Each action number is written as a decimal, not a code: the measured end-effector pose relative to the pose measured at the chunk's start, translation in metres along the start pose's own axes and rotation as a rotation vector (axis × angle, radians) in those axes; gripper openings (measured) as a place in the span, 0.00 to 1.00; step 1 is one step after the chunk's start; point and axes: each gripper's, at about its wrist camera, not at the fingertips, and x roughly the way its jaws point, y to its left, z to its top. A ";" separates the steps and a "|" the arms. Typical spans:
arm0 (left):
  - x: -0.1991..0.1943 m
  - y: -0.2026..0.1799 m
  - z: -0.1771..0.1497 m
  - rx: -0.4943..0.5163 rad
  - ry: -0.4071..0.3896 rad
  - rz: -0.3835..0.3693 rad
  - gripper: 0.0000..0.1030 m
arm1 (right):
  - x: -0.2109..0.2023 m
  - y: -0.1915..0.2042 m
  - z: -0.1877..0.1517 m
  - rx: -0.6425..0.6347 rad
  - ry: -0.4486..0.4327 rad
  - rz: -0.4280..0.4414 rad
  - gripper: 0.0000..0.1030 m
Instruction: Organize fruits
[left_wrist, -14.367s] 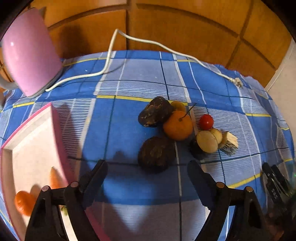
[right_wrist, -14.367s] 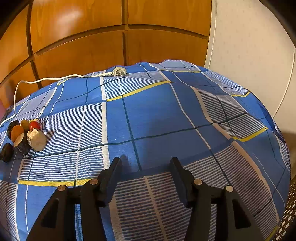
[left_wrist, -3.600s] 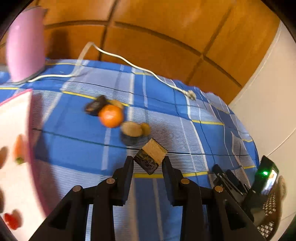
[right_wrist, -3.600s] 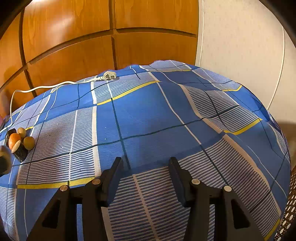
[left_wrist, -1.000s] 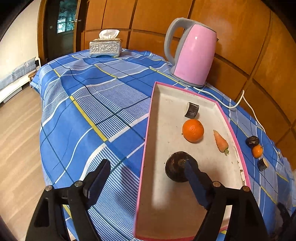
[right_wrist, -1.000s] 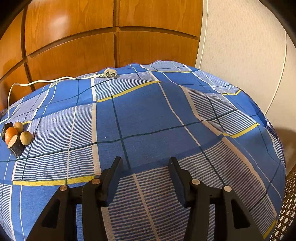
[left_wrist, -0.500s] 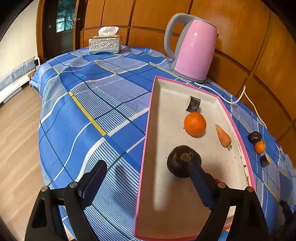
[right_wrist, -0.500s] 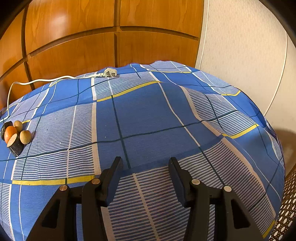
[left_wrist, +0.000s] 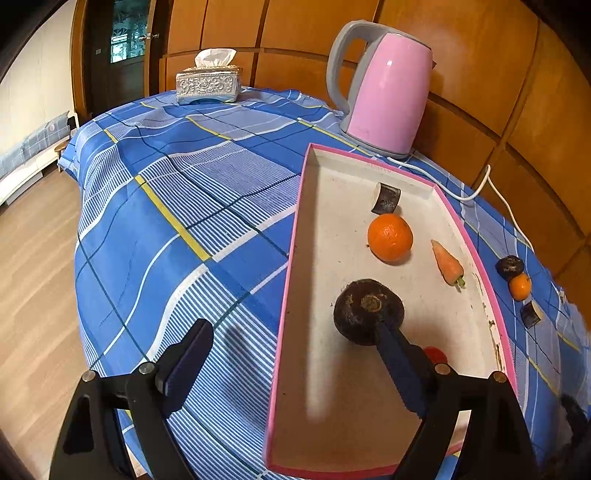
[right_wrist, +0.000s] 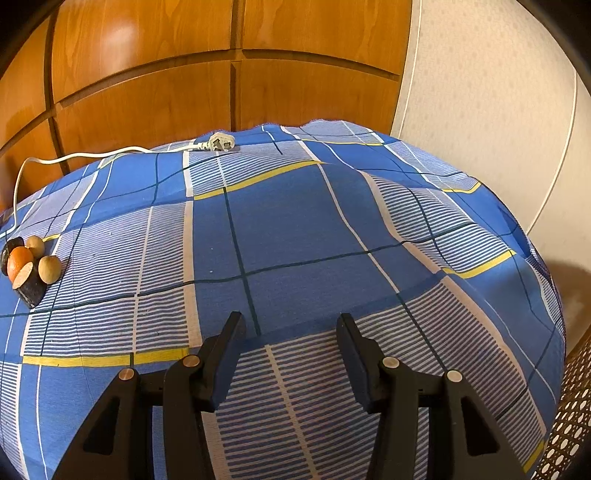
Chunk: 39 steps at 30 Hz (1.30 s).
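Note:
A pink-rimmed tray (left_wrist: 291, 258) lies on the blue checked cloth. In it are a dark round fruit (left_wrist: 364, 310), an orange (left_wrist: 389, 237), a carrot (left_wrist: 447, 262), a dark cut piece (left_wrist: 386, 198) and a red fruit (left_wrist: 436, 355) partly hidden behind my right finger. My left gripper (left_wrist: 291, 341) is open and empty, above the tray's near left rim. Right of the tray lie a dark fruit (left_wrist: 509, 266), a small orange (left_wrist: 520, 287) and a dark wedge (left_wrist: 531, 314). The same cluster (right_wrist: 27, 266) shows far left in the right wrist view. My right gripper (right_wrist: 291, 330) is open and empty above the cloth.
A pink kettle (left_wrist: 384, 92) stands behind the tray, its white cord (right_wrist: 74, 155) running to a plug (right_wrist: 221, 142). A silver tissue box (left_wrist: 207, 83) sits at the far end. The table edge and wooden floor (left_wrist: 33, 277) lie to the left. Wood panels stand behind.
My left gripper has drawn back slightly from the tray and stays open, with the dark round fruit lying in the tray. The right gripper has not moved.

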 end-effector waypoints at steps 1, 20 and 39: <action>0.000 -0.001 -0.001 0.001 0.001 0.000 0.87 | 0.000 0.000 0.000 -0.001 0.001 0.001 0.50; 0.004 -0.004 -0.006 0.012 0.020 -0.010 0.88 | 0.009 0.095 0.064 0.068 0.310 0.722 0.32; 0.009 0.000 -0.008 0.005 0.043 -0.013 0.90 | 0.050 0.122 0.068 0.178 0.441 0.676 0.25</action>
